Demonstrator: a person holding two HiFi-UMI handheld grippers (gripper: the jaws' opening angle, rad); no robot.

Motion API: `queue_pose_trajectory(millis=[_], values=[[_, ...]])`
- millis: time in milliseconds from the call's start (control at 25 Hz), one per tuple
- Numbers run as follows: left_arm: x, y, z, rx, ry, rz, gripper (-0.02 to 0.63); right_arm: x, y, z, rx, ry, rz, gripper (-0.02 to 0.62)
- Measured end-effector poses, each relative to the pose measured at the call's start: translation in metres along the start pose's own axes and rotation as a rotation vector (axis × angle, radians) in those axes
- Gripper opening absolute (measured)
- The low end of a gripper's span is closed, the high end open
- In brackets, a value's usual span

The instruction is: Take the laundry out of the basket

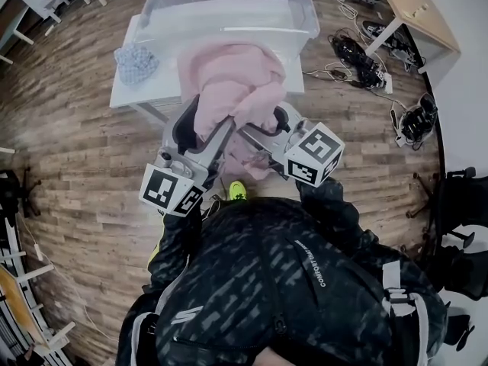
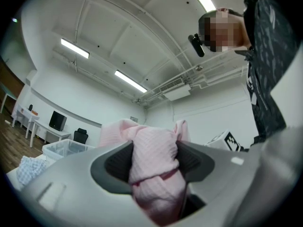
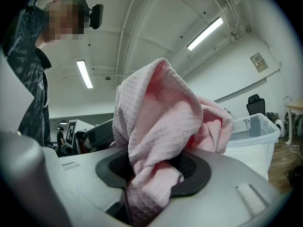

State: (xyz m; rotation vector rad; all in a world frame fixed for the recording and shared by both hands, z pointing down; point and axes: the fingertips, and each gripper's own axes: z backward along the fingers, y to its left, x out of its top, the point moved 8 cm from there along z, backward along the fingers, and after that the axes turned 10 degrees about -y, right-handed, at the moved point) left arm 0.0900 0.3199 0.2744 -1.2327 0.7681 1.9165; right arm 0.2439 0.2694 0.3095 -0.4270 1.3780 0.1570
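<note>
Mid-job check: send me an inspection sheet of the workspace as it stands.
Surface: white table, mostly bare.
Job's things: pink cloth held up at the table's near edge; clear bin on the table's far side, contents cannot be told.
Clutter: blue checked cloth lying on the table's left part.
Grippers: left claw shut on the pink cloth; right claw shut on the same cloth.
Cables: a tangle of cables on the floor right of the table.
Surroundings: wood floor; wooden desk far right.

Left gripper [image 1: 200, 115], right gripper [image 1: 267, 122] — gripping pink cloth [image 1: 229, 78]
</note>
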Motion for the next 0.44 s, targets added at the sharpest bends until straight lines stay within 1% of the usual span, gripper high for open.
queue_pose_trajectory(millis=[440], values=[[-0.0019, 0.0072, -0.0080, -0.027, 0.007, 0.007, 0.258, 0.0011, -0.0055, -0.0029, -0.028, -0.004, 0.012, 0.181]])
